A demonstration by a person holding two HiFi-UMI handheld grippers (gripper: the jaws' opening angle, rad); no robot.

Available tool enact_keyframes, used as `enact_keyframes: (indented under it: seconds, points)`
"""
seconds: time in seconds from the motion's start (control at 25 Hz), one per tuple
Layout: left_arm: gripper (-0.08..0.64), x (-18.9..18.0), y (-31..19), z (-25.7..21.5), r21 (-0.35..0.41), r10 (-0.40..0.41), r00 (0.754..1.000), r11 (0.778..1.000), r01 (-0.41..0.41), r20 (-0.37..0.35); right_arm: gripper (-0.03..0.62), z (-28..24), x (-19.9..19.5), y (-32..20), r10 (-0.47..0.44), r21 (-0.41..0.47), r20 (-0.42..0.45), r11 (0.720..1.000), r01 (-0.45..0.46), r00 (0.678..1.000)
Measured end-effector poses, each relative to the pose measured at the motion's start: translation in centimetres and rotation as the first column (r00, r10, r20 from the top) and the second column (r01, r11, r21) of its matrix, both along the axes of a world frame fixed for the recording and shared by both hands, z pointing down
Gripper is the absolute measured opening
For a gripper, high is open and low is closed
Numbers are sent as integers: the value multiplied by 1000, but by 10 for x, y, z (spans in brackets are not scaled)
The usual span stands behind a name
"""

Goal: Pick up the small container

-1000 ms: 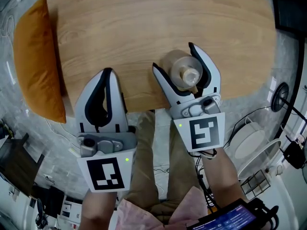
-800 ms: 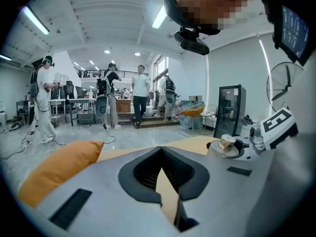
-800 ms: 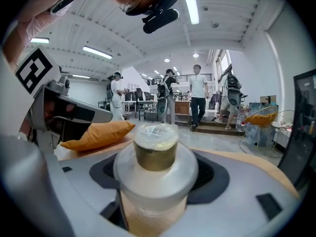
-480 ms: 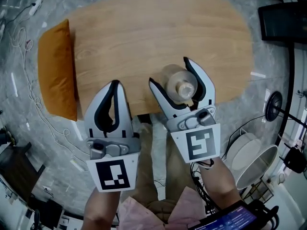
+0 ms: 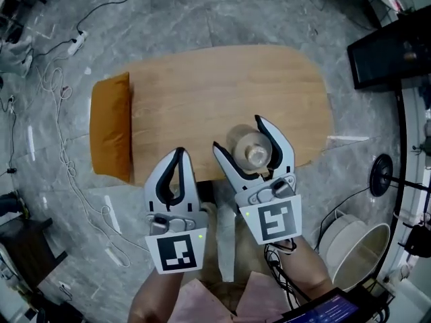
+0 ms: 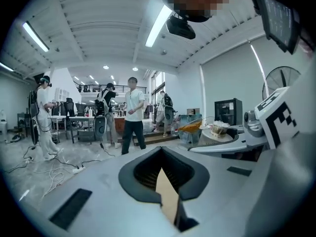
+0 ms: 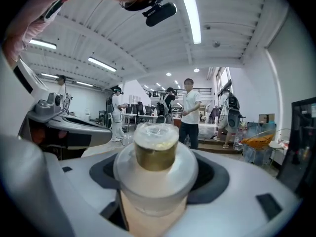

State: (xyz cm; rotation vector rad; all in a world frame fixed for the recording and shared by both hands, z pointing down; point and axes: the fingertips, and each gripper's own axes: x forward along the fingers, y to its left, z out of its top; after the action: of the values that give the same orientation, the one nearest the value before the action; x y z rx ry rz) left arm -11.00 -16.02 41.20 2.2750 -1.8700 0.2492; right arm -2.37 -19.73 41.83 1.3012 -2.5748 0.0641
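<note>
Clamping small container [image 5: 254, 153]; right hand-held gripper [image 5: 238, 132]

Grippers: two are showing, the left gripper [image 5: 178, 152] and the right gripper [image 5: 238, 133].
Container [image 5: 254, 152]: one is sitting between the right gripper's jaws.
Table [image 5: 202, 93]: one is lying beyond both grippers.
Cushion [image 5: 111, 133]: one is lying at the table end, left of the left gripper.
Power strip [image 5: 75, 40]: one is lying far beyond the left gripper.
People [image 6: 132, 112]: at least four are standing ahead of the left gripper.
</note>
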Motion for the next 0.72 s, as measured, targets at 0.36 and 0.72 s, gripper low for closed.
enact_keyframes:
  seconds: [0.36, 0.72]
  points:
    - [12, -4, 17, -92, 100, -55, 998, 993, 55, -4, 506, -106, -3, 21, -37, 122, 19, 992, 35, 999]
    - [12, -11, 25, -173, 237, -84, 996, 969, 77, 18, 506, -193, -1, 32, -62, 210, 28, 976, 55, 998]
